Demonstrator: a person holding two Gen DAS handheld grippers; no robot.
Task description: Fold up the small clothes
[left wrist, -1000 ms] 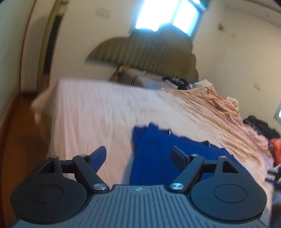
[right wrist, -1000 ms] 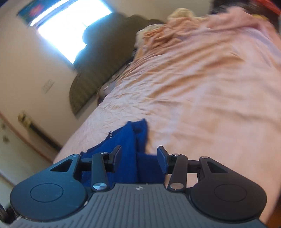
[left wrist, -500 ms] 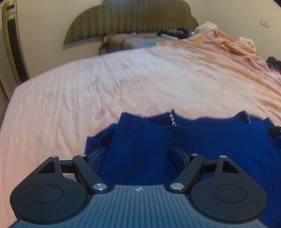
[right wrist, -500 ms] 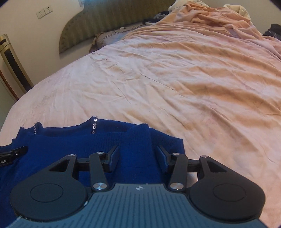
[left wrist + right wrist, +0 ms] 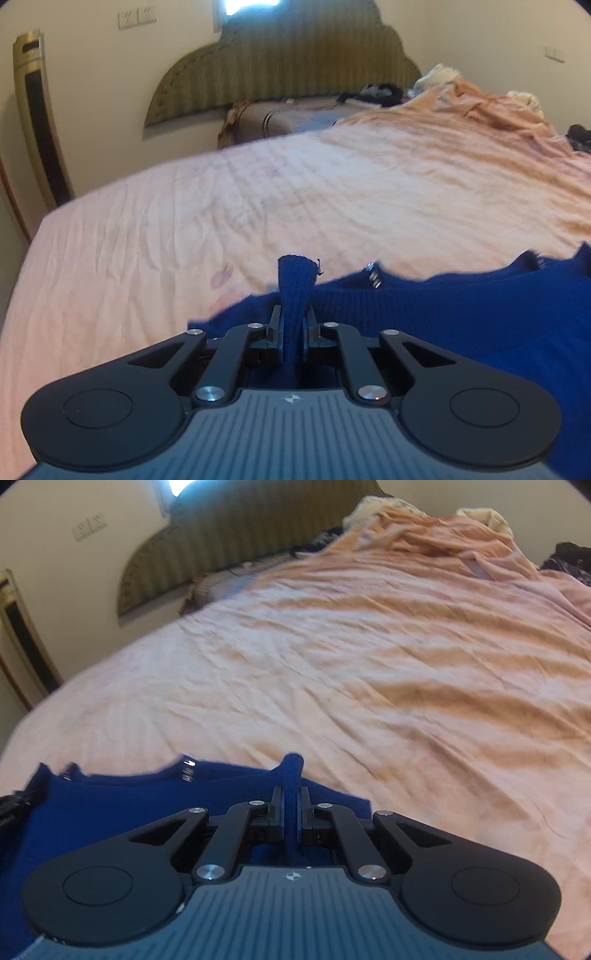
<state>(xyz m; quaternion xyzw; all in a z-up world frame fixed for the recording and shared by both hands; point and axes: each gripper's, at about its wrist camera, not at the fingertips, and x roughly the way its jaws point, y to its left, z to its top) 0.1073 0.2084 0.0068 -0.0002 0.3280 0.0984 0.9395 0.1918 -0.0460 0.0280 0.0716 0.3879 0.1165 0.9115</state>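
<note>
Left wrist: L tool [image 5: 293, 325] pinching blue sweater [image 5: 461, 314]; R tool [image 5: 291, 805] likewise.

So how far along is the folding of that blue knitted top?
Early. Done: the blue knitted top is spread on the pink bedsheet. In hand: the left gripper and right gripper have each shut their jaws on a pinch of its far edge. Left: no fold shows yet.

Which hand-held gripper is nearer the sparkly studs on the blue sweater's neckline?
Left, marginally. The studs sit just right of the left hand-held gripper; in the right wrist view the studs lie further off, left of the right hand-held gripper. Both are shut on the blue sweater.
</note>
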